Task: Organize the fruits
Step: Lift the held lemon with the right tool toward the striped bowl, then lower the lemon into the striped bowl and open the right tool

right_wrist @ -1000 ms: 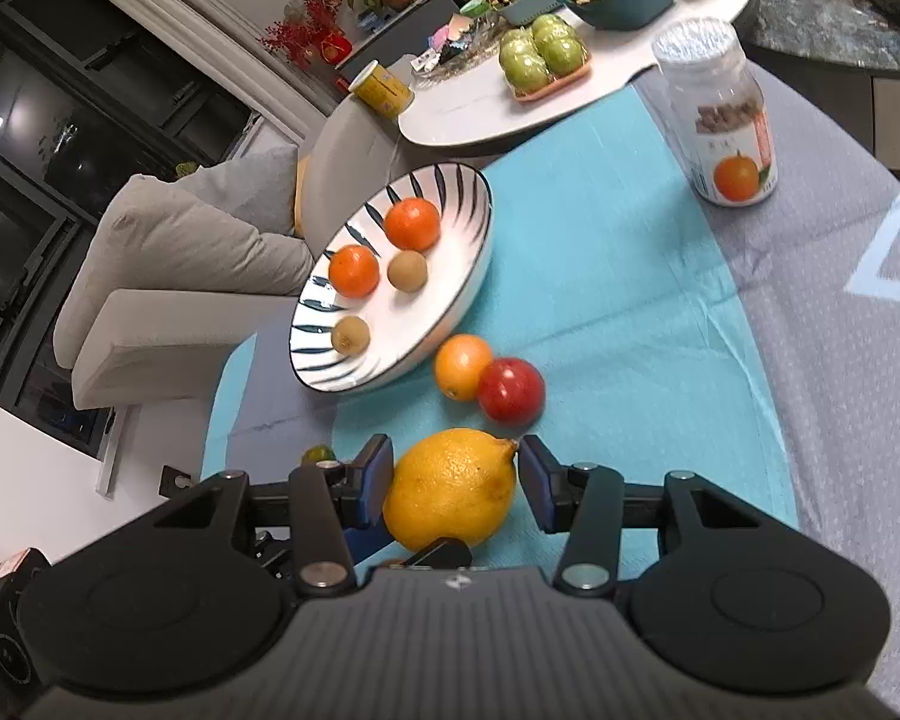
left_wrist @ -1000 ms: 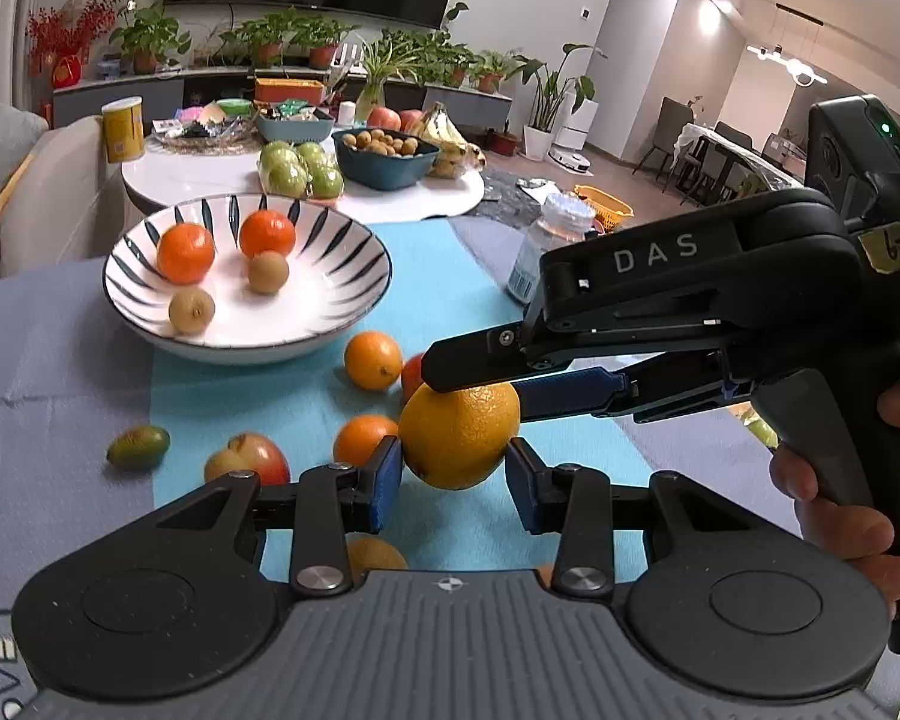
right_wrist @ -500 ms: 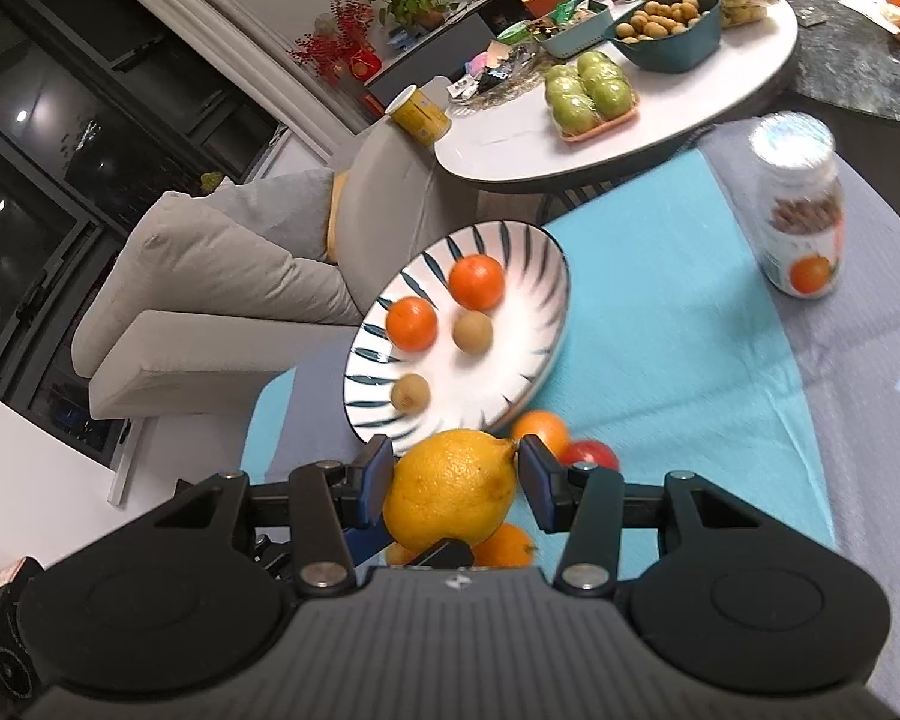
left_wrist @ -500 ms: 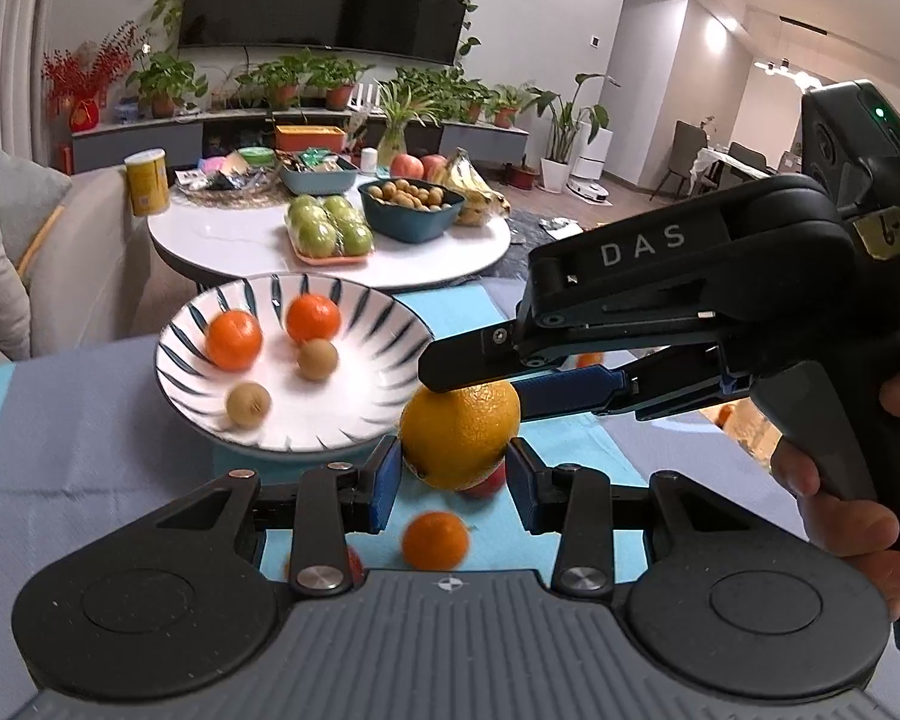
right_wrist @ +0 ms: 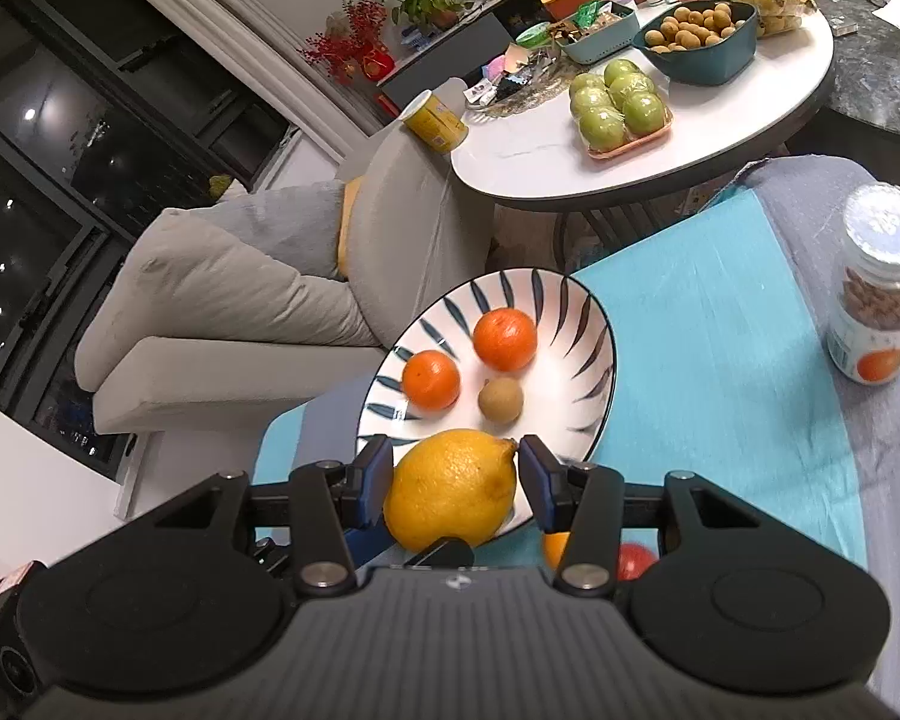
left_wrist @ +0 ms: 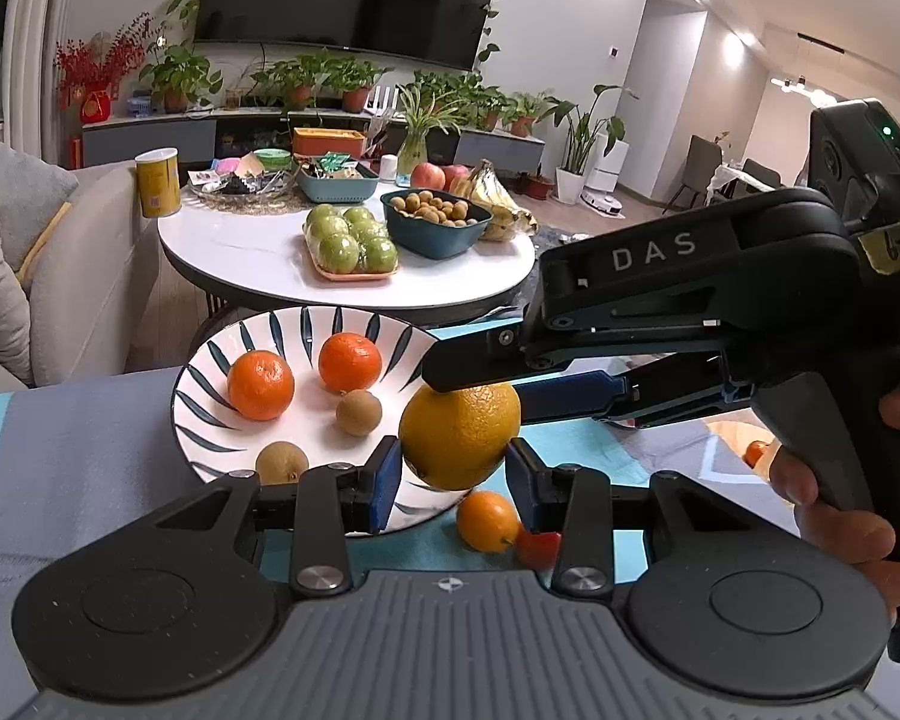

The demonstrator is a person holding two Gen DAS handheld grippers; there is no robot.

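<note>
A yellow lemon [left_wrist: 459, 435] hangs over the near rim of the striped white bowl [left_wrist: 210, 372]. My left gripper [left_wrist: 453, 474] is shut on its lower sides. My right gripper [right_wrist: 456, 474] is shut on the lemon [right_wrist: 453, 489] end to end. In the left wrist view the right gripper comes in from the right, one black finger [left_wrist: 480, 360] lying on top of the fruit. The bowl [right_wrist: 594, 330] holds two mandarins [left_wrist: 260, 385] [left_wrist: 350, 361] and two small brown fruits [left_wrist: 359, 412] [left_wrist: 282, 462]. An orange [left_wrist: 488, 521] and a red fruit [left_wrist: 537, 547] lie on the blue cloth below.
A lidded jar [right_wrist: 879, 294] stands on the cloth to the right. Behind the bowl is a round white table [left_wrist: 240, 252] with green apples, a bowl of small fruit and bananas. A beige sofa [right_wrist: 240, 300] is at the left. A hand [left_wrist: 834, 516] holds the right gripper.
Both grippers, with the lemon between them, have moved forward from above the loose fruit on the blue cloth to the bowl's near rim. The grip looks the same.
</note>
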